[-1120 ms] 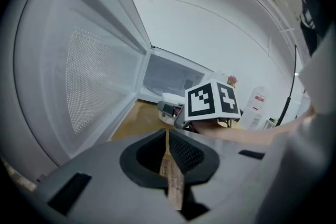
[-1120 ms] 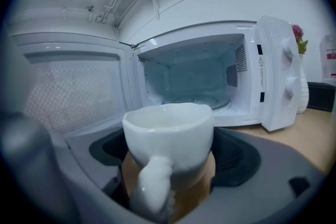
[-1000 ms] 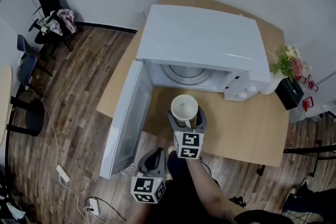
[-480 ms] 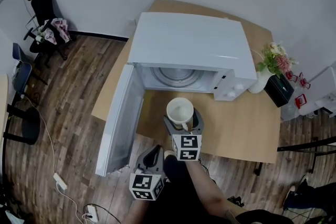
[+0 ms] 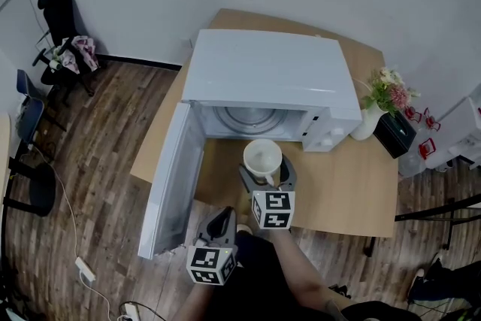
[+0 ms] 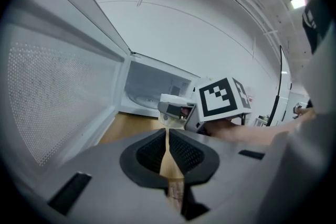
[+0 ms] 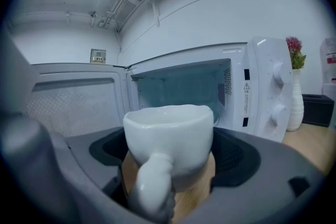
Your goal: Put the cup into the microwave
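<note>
1. Nearest, at the near edge of the wooden table (image 5: 342, 188): left gripper (image 5: 223, 222), jaws pressed together on nothing, black-and-white square markers on its cube.
2. Just beyond, over the table: right gripper (image 5: 265, 175) clamped on the white cup (image 5: 262, 158). Held upright, handle toward the person, in front of the oven's mouth, not yet inside.
3. To the left: microwave door (image 5: 171, 177), swung wide open.
4. Behind: white microwave (image 5: 270, 71) with glass turntable (image 5: 252, 116). On the control panel, a small warning-triangle label (image 7: 247, 86), print too small to read.
5. Far right: white vase (image 5: 366, 122) of flowers, black box (image 5: 396, 133) just beside.
</note>
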